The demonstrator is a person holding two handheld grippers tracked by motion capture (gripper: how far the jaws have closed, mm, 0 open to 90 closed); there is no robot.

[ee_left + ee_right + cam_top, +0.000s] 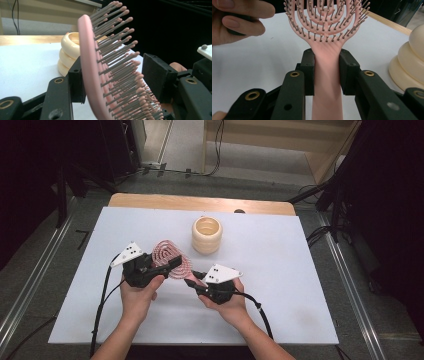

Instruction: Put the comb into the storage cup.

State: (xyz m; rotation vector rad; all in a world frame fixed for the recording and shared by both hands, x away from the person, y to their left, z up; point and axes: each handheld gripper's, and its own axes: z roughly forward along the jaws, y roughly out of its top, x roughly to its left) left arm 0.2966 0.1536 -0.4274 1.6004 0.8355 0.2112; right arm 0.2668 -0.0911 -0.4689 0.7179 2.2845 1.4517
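In the high view the left gripper (172, 262), held in the person's left hand (136, 292), reaches from the left over the head of a pink plastic hairbrush with grey pink-tipped bristles and looped open ribs (172, 257), which is held up over the white table top (280, 285) in front of a cream ribbed ring-stacked cup (206, 235); from that height it is not clear how the jaws meet the brush. The left gripper view settles part of it: the brush head (87, 72) stands between the two black jaws, one jaw against its smooth back and the other facing the bristle tips on the far side, whether touching them I cannot tell; the jaws are part-way spread, not pressed together. The same view shows the cream cup (68, 50) behind the brush. To the right in the high view, the right gripper (192, 282) in the right hand (227, 302) points towards the brush's handle end, which is small there. The right gripper view shows it plainly: the right gripper (327, 72) pinches the pink handle (327, 87) just below the head, both pads flat against its sides, with fingers of the left hand (239, 18) at upper left and the cup (409, 65) at the right edge.
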